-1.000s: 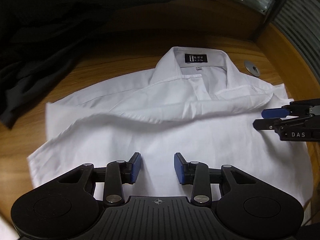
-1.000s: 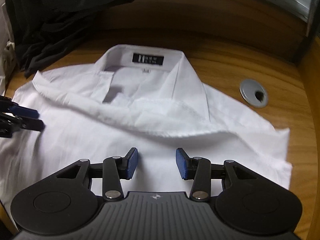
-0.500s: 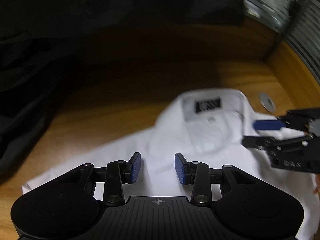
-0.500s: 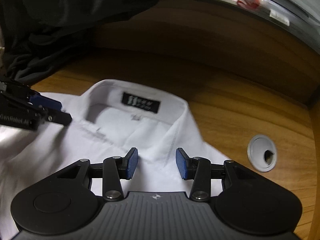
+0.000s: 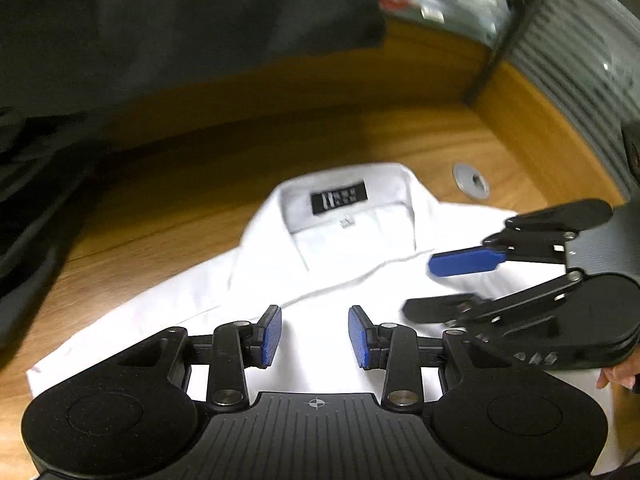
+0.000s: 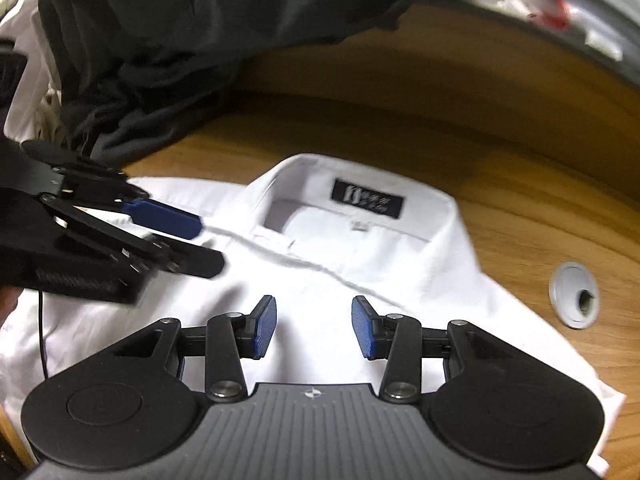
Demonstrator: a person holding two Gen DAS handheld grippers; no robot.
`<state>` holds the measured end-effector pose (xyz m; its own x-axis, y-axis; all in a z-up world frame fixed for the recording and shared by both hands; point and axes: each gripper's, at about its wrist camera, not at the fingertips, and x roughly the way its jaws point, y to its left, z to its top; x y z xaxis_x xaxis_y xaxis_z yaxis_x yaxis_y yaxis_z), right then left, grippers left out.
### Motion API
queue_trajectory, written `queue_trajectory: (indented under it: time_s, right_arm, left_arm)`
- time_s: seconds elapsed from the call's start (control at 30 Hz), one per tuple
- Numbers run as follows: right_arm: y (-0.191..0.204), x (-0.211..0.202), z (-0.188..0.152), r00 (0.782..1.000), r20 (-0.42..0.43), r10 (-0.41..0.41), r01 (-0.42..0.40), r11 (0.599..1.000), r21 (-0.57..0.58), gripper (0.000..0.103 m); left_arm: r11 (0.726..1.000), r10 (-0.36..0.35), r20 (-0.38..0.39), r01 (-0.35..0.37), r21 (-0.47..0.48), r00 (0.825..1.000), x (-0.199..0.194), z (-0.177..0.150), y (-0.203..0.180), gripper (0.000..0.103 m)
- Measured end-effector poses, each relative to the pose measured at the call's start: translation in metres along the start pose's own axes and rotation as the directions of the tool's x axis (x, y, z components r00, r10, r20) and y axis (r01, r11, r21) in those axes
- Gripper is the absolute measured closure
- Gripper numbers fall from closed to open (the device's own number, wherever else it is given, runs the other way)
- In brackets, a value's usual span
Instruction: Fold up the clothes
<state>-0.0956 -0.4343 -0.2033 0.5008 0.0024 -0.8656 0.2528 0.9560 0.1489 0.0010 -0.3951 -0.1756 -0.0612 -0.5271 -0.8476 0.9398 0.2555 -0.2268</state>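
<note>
A white collared shirt [image 5: 320,272] [image 6: 360,264] lies flat on the wooden table, its collar with a black label [image 5: 339,197] [image 6: 367,197] toward the far side. My left gripper [image 5: 315,336] hovers open above the shirt's middle, nothing between its blue pads. My right gripper [image 6: 314,330] is also open and empty, just below the collar. Each gripper shows in the other's view: the right gripper [image 5: 440,286] at the right side, the left gripper [image 6: 200,244] at the left, both over the shirt with jaws apart.
A heap of dark clothes [image 5: 120,60] [image 6: 180,40] fills the far left of the table. A grey cable grommet [image 5: 471,181] [image 6: 575,294] sits in the wood right of the collar. Wooden side walls and a ribbed grey panel [image 5: 580,60] border the right.
Both grippers have moved forward over the shirt toward the collar and closer to each other. The jaws of both stayed apart and empty. The shirt has not moved.
</note>
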Motion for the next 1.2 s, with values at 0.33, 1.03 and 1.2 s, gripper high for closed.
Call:
queue_trajectory:
  time_s: [0.33,1.03,1.2]
  right_arm:
    - [-0.023,0.006,0.022,0.995,0.049,-0.082,0.082,0.997,-0.008,0.059]
    - [0.095,-0.136,-0.073,0.993,0.070,-0.090,0.086,0.994,0.063,0.057]
    - [0.168,-0.133,-0.104,0.988,0.071,-0.136,0.122,0.978,0.167,0.057]
  left_arm:
    - [0.995,0.063,0.024,-0.061,-0.076,0.998,0.011,0.019,0.023,0.064]
    - [0.997,0.071,-0.011,-0.071,0.001,0.997,-0.160,-0.060,0.118,0.062]
    - [0.994,-0.026,-0.078,0.034,0.103,0.997,-0.169,-0.083,0.149,0.062]
